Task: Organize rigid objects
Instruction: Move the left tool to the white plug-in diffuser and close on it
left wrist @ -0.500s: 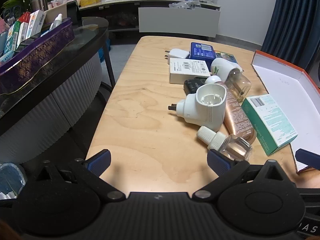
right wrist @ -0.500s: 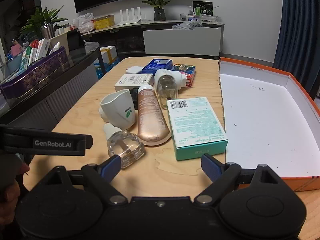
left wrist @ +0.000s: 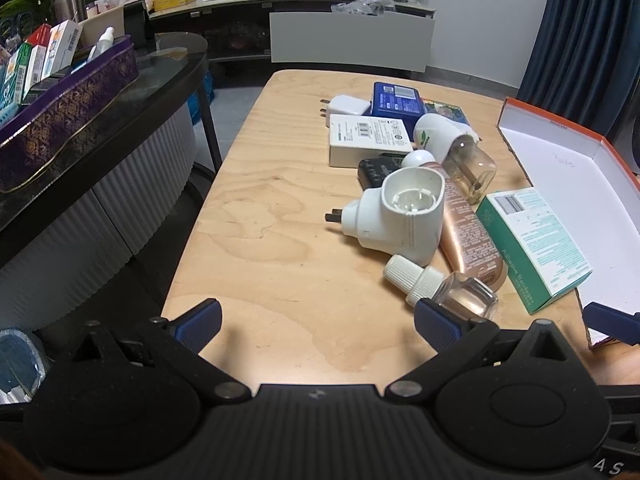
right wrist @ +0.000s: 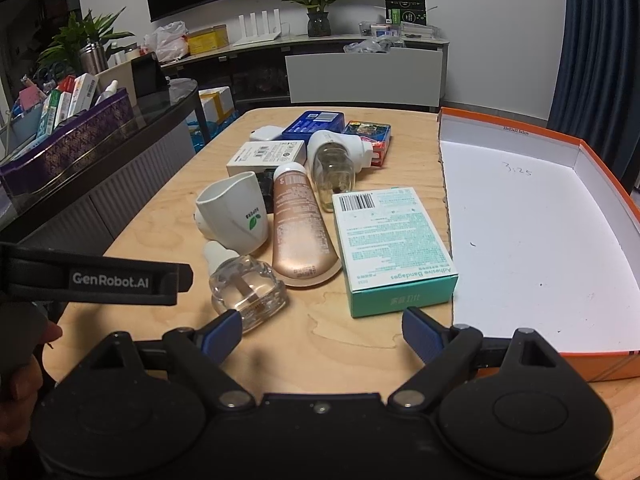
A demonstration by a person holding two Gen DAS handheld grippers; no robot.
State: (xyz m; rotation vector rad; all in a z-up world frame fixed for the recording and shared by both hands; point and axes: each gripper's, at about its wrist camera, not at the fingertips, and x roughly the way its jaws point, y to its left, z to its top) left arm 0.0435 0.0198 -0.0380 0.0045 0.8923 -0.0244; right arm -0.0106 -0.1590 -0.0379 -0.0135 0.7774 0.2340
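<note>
A pale wooden table [right wrist: 360, 356] with visible grain and a smooth, faintly shiny finish is shown. A clear glass bottle [right wrist: 248, 286] is capped in ribbed white plastic. A glossy metallic rose-gold tube [right wrist: 300, 224] lies beside a matt teal cardboard box [right wrist: 392, 248]. At right, an orange cardboard tray [right wrist: 532, 240] is lined in matt white. Matt black plastic forms both grippers, left [left wrist: 318, 320] and right [right wrist: 322, 328].

Table [right wrist: 168, 216]: pale wood grain. Tray [right wrist: 612, 168]: orange outside, white inside. Carton [right wrist: 394, 240]: teal with white top and black barcode. Tube [right wrist: 300, 224]: metallic rose-gold. Plug-in unit [left wrist: 400, 216]: white. Tin [left wrist: 396, 100]: blue. Storage box [left wrist: 68, 120]: purple, gold pattern.
</note>
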